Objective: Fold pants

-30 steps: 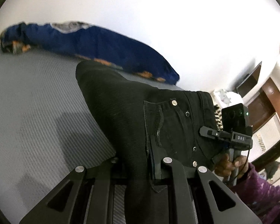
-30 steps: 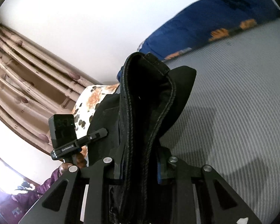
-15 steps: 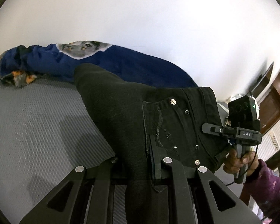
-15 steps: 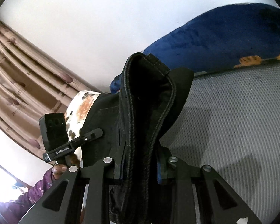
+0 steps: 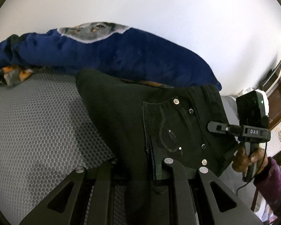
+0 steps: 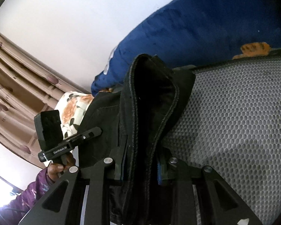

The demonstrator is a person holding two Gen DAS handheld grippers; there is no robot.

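I have the pants (image 5: 125, 112) pinched in both grippers and hung between them above the grey mat (image 5: 37, 131). Left gripper (image 5: 138, 170): jaws drawn right in on a thin bunch of black denim beside the pocket seam, cloth running up and away from the fingers. Right gripper (image 6: 140, 168): jaws stand a little apart, but they are clamped on a thick stack of waistband layers, so I read that as a firm hold, not slack. In the left view the right gripper (image 5: 252, 129) sits at the far right end of the waistband; in the right view the left gripper (image 6: 65, 144) sits at the far left. So the waistband spans the gap between my two hands, and that line is the pants' short axis. The long axis, the legs, drops below both grippers and out of frame; I cannot see the hems or whether they touch the mat. The relation that matters: the mat lies ahead of and beneath both grippers, its far edge lined by a blue blanket (image 5: 121, 56). The raised fold of the pants already reaches near that blanket in both views. My judgement: the next move is a lay-down onto the mat, both hands kept level with each other so the waistband lands parallel to the far edge. Neither hand is clearly nearer the mat. Risk: overshooting onto the blanket.
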